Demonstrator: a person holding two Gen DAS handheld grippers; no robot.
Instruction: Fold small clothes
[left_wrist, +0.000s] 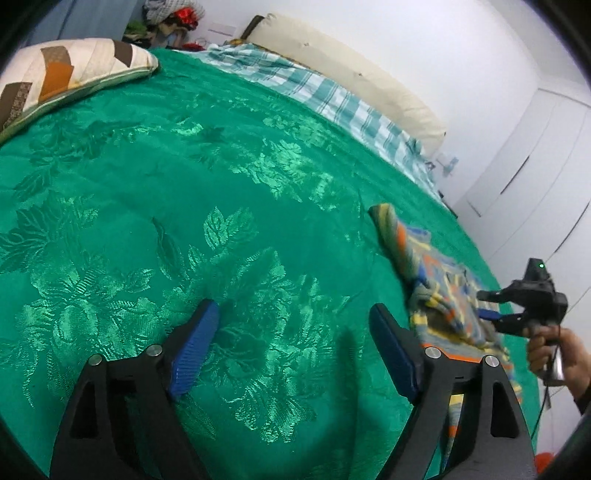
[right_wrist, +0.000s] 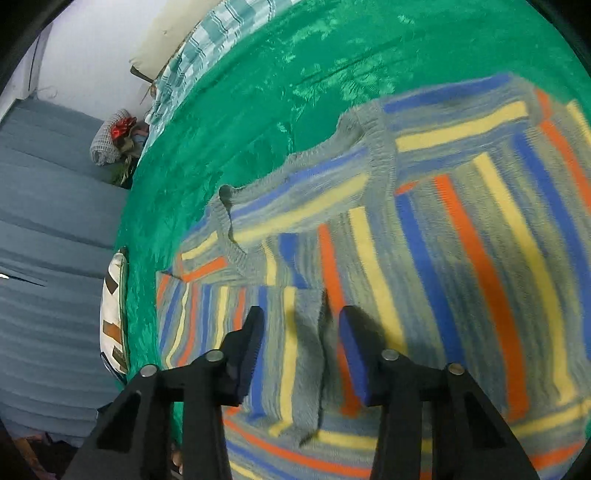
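- Right gripper, jaws apart, straddles a raised fold of the striped sweater on the green bedspread.
- Left gripper, jaws spread and empty, hovers beside it; the right is nearer.

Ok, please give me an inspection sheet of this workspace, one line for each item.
Surface: green bedspread, a few creases.
Job's things: striped sweater lies on it, a sleeve folded across the body.
Clutter: pillow; checked sheet.
Grippers: left gripper open, over bare bedspread; right gripper open, a sweater flap between its fingers.
Cables: one thin cable hangs below the right hand.
Surroundings: white wall, white cabinets, cloth pile.
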